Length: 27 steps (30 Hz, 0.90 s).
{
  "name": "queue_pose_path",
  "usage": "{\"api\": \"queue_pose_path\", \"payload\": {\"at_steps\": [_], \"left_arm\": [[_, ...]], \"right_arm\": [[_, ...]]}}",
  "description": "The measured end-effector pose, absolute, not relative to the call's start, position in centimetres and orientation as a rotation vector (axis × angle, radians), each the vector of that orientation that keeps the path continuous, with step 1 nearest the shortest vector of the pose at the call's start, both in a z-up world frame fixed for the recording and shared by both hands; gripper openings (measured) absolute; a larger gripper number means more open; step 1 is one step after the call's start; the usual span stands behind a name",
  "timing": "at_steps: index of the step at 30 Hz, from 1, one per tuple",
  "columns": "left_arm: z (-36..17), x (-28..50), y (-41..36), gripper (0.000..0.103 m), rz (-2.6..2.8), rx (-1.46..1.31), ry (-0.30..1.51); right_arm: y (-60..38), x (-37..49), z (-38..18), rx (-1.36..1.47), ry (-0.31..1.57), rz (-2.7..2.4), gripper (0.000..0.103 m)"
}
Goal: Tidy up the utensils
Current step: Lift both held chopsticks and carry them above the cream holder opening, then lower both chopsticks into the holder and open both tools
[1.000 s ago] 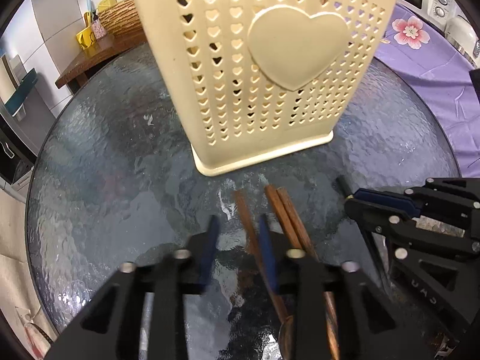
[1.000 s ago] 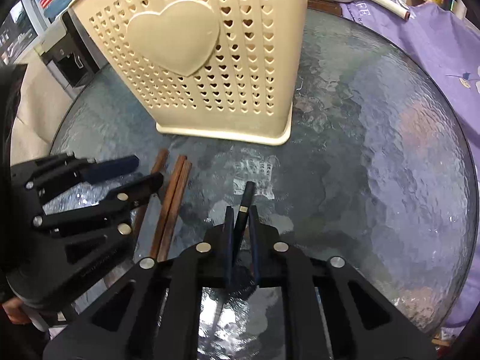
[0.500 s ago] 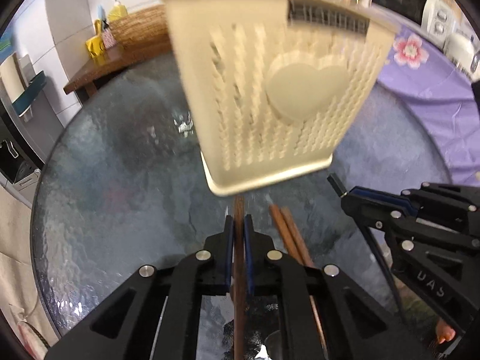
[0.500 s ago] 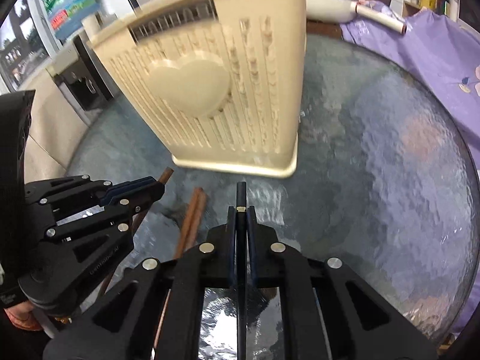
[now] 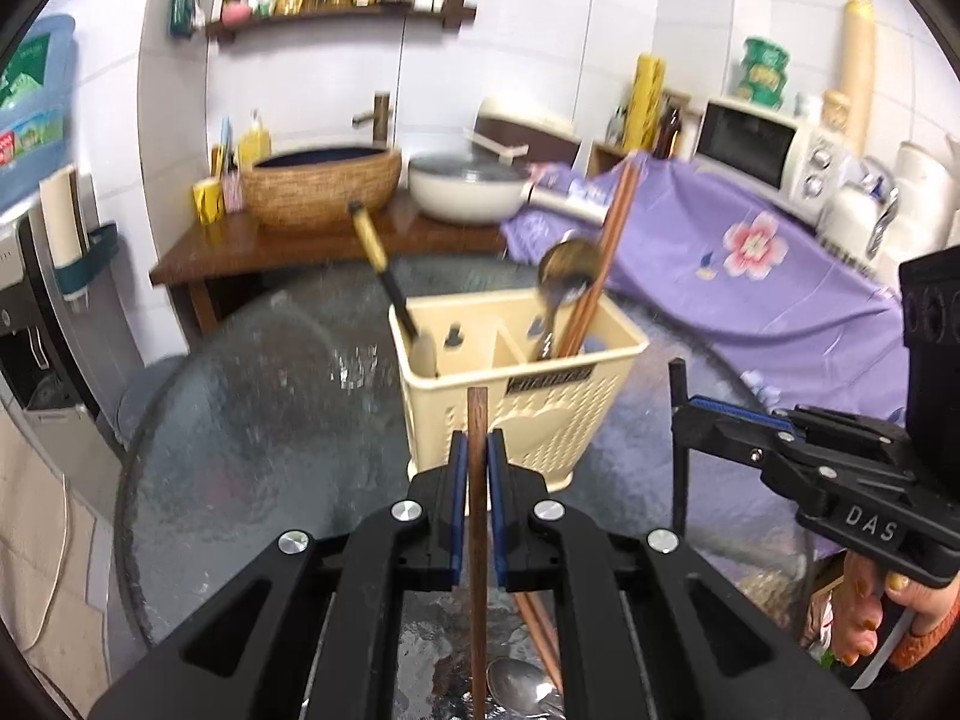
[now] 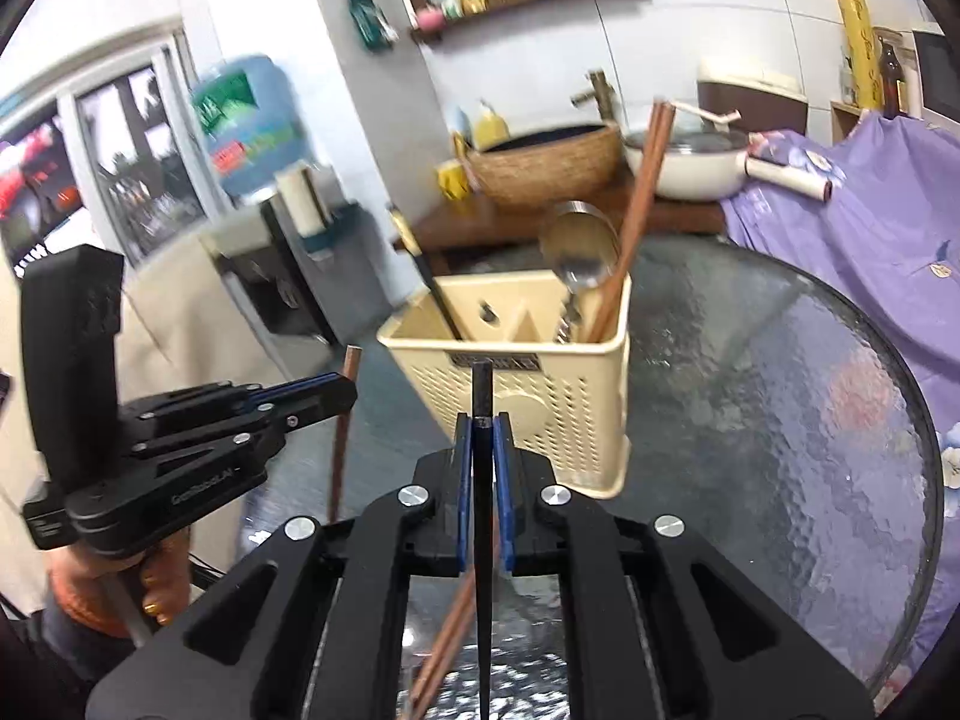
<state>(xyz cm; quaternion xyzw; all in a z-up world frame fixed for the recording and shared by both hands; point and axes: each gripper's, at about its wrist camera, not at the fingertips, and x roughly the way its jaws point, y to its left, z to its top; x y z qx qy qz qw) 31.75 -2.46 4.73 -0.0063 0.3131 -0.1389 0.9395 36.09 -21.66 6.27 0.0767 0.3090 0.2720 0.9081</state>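
My left gripper [image 5: 478, 450] is shut on a single brown wooden chopstick [image 5: 478, 516], held up off the glass table [image 5: 240, 432]. My right gripper [image 6: 483, 438] is shut on a black chopstick [image 6: 482, 396], also lifted. Each gripper shows in the other's view: the right gripper [image 5: 690, 414] to the right, the left gripper [image 6: 342, 390] to the left. Just beyond both stands the cream heart-pattern utensil holder [image 5: 522, 414] [image 6: 558, 408], upright. It holds a metal spoon [image 5: 567, 276], a pair of brown chopsticks [image 5: 606, 252] and a black-handled utensil [image 5: 384, 276].
A pair of brown chopsticks [image 5: 534, 630] and a spoon [image 5: 519, 690] lie on the glass beneath my left gripper. Behind the table are a woven basket [image 5: 324, 186], a white pan [image 5: 468, 192], a purple cloth [image 5: 750, 276] and a microwave [image 5: 756, 150].
The left gripper closed on the brown chopstick. Both grippers then rose from the table with their sticks and tipped up, so the holder's open top now shows.
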Motion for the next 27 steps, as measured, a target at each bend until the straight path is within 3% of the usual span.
{"api": "queue_pose_path", "payload": {"at_steps": [20,27], "left_arm": [[15.1,28.4,-2.9,0.007,-0.306,0.053,0.446],[21.3,30.9,-2.5,0.007,-0.326,-0.011,0.418]], "right_arm": [[-20.1,32.6,16.4,-0.002,0.507,0.612,0.008],[-20.9,34.9,23.5,0.024,0.465,0.587,0.008]]}}
